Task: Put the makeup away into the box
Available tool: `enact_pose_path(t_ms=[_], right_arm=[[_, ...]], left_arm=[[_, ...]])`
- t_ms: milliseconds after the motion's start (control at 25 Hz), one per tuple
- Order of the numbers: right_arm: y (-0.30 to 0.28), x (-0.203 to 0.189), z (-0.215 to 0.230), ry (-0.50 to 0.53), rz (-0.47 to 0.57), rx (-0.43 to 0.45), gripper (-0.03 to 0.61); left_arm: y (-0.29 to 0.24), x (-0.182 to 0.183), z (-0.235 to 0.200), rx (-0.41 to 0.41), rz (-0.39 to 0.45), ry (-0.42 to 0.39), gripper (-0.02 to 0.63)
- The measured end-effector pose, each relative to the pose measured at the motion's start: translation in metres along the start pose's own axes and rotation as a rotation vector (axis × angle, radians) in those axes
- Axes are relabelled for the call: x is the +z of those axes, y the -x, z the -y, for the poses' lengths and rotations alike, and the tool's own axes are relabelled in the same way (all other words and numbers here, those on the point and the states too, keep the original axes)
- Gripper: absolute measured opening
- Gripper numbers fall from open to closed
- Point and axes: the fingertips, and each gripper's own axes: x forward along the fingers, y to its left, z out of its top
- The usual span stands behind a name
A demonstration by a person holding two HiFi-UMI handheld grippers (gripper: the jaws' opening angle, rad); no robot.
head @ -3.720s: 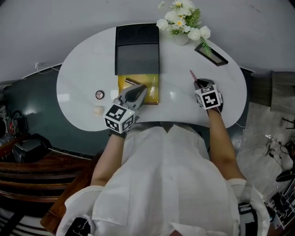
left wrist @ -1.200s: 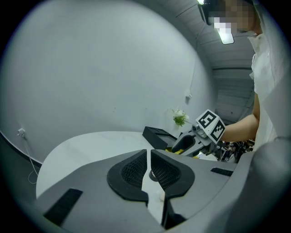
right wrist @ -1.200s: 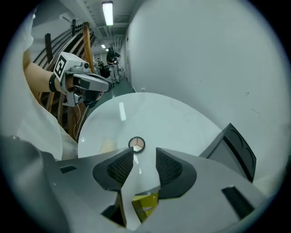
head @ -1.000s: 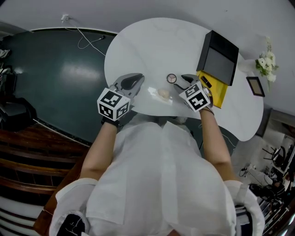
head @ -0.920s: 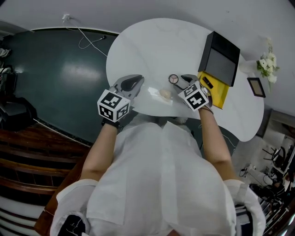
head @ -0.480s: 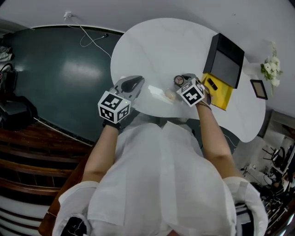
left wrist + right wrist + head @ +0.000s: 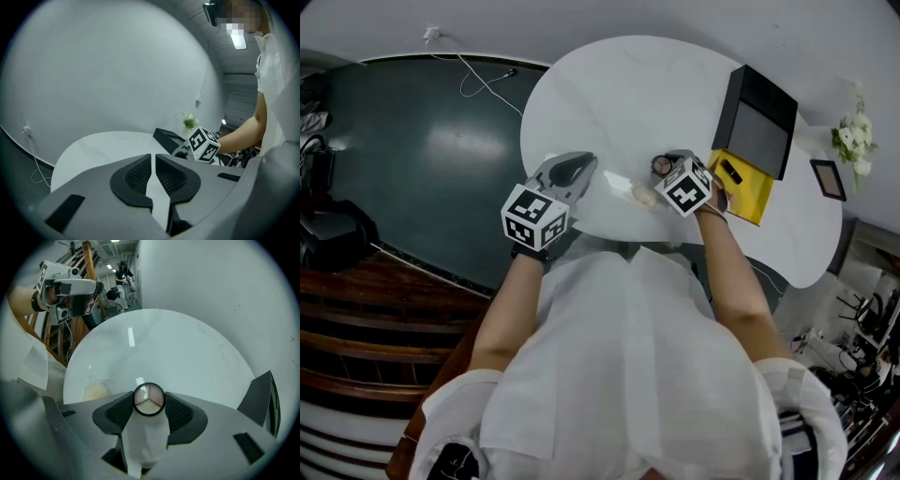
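A small round compact (image 7: pixel 149 399) with a clear lid and black rim lies on the white table (image 7: pixel 619 94). It sits between the pads of my right gripper (image 7: pixel 149 402), which points steeply down over it, jaws wide and open around it. In the head view the compact (image 7: pixel 661 165) shows just left of that gripper (image 7: pixel 671 169). The box (image 7: pixel 757 122) stands to the right, its black lid raised over a yellow tray (image 7: pixel 746 195) holding a dark tube (image 7: pixel 731 172). My left gripper (image 7: pixel 578 161) hovers at the table's near-left edge, shut and empty (image 7: pixel 153 157).
A pale puff in clear wrap (image 7: pixel 644 196) lies near the table's front edge, left of the right gripper (image 7: pixel 96 391). White flowers (image 7: pixel 853 131) and a small picture frame (image 7: pixel 828 180) stand beyond the box. The dark floor (image 7: pixel 441 141) lies to the left.
My right gripper has sunk and shifted left over the compact, which now lies between its jaws instead of beside them. The left gripper has stayed put.
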Motion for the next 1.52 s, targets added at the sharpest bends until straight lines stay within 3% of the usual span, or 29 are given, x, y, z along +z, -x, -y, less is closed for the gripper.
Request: enact_pose_path(t_ms=[560, 1000, 1240, 1520], right_arm=[[0.066, -0.007, 0.034, -0.081, 0.162, -0.053, 0.202], [0.116, -0.130, 0.078, -0.204, 0.113, -0.113, 0.202], [0.117, -0.187, 0.091, -0.182, 0.041, -0.102, 0.202], [0.102, -0.215, 0.091, -0.080, -0.033, -0.067, 0.202]], left_arm=[[-0.061, 0.028, 0.054, -0.085, -0.003, -0.054, 0.035], [-0.148, 0.038, 0.141, -0.213, -0.031, -0.095, 0.035], [-0.186, 0.033, 0.179, -0.247, -0.057, -0.099, 0.035], [-0.208, 0.027, 0.196, -0.244, -0.072, -0.096, 0.035]])
